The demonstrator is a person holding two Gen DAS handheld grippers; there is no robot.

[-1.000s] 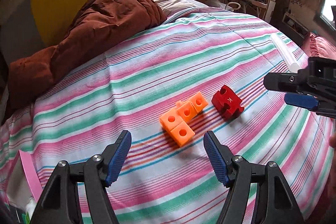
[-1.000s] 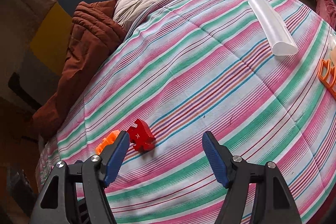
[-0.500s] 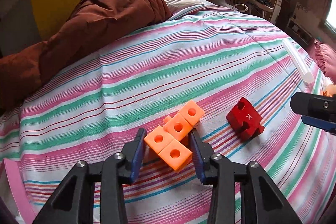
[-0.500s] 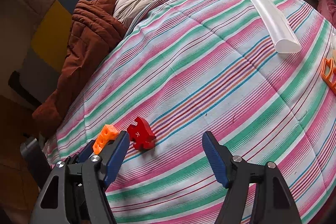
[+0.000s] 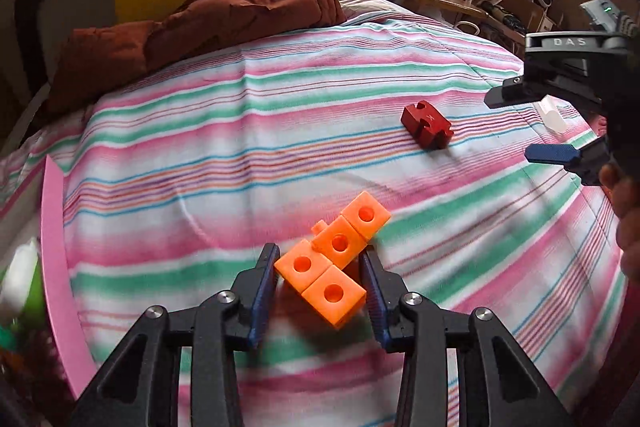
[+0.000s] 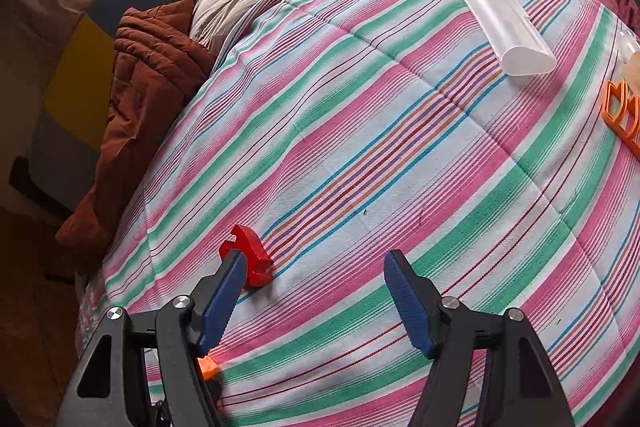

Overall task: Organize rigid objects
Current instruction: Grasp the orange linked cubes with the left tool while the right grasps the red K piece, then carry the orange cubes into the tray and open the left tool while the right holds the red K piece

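The orange block cluster [image 5: 334,261], four plastic cubes with round holes joined in a zigzag, sits low in the centre of the left wrist view on the striped bedcover [image 5: 248,131]. The left gripper [image 5: 320,297] pinches it, its blue ribbed pads against the two nearest cubes. Up and to the right lies the red puzzle-shaped block [image 5: 427,125], glossy, with notched edges, well apart from the cluster. In the right wrist view the right gripper [image 6: 314,301] stands spread over bare cover with nothing between its pads; the red block lies just past its left pad. A translucent white tube [image 6: 500,31] lies at upper right, and an orange frame [image 6: 622,115] at the right edge. A pink bin rim [image 5: 56,247] curves along the left wrist view's left edge; its contents are blurred.
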